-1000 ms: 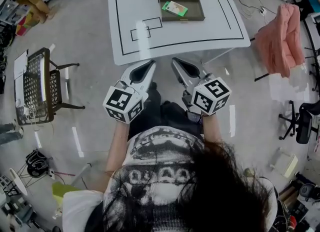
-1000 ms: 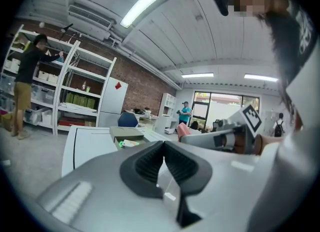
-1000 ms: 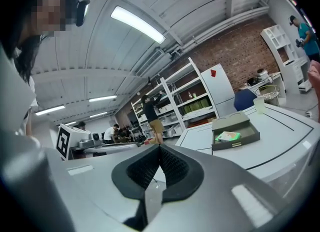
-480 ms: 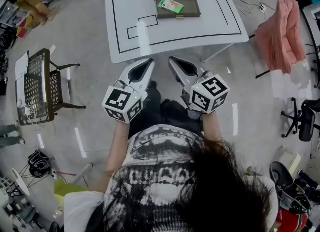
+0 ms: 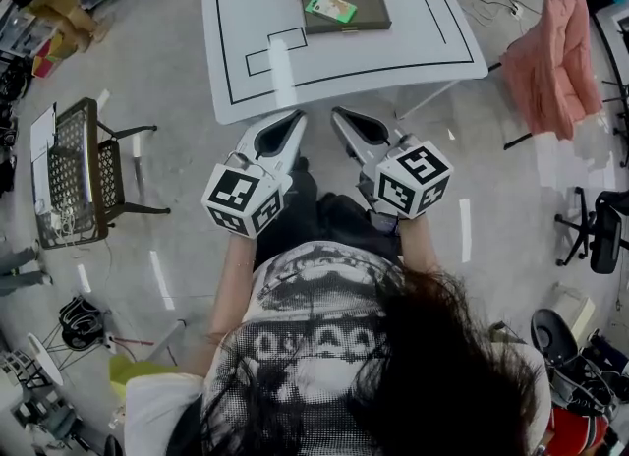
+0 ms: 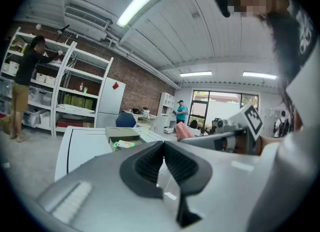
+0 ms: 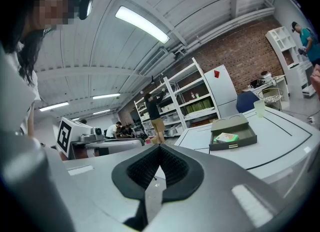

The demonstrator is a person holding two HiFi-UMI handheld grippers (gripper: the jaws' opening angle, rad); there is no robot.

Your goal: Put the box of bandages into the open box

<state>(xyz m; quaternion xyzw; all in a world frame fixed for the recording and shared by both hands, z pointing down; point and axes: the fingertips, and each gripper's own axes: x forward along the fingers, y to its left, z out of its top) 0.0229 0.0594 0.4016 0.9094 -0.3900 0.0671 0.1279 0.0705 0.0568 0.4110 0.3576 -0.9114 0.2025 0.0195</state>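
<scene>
- Left gripper (image 5: 291, 120): fingers (image 6: 147, 163) pressed together, nothing between them. Held short of bench (image 5: 236, 61), off its near edge.
- Far side of bench: open box (image 5: 373, 12), olive, lid folded back. Box of bandages (image 5: 330, 8), green and white, lies inside tray, toward its left.
- Right gripper (image 5: 340, 116): fingers (image 7: 175, 168) likewise closed, empty. Sits just beside left one, well apart from open box.
- Progress, as judged: placing looks done. Bandages already in box, both grippers clear. Nothing evident left; lid closing not asked for.
</scene>
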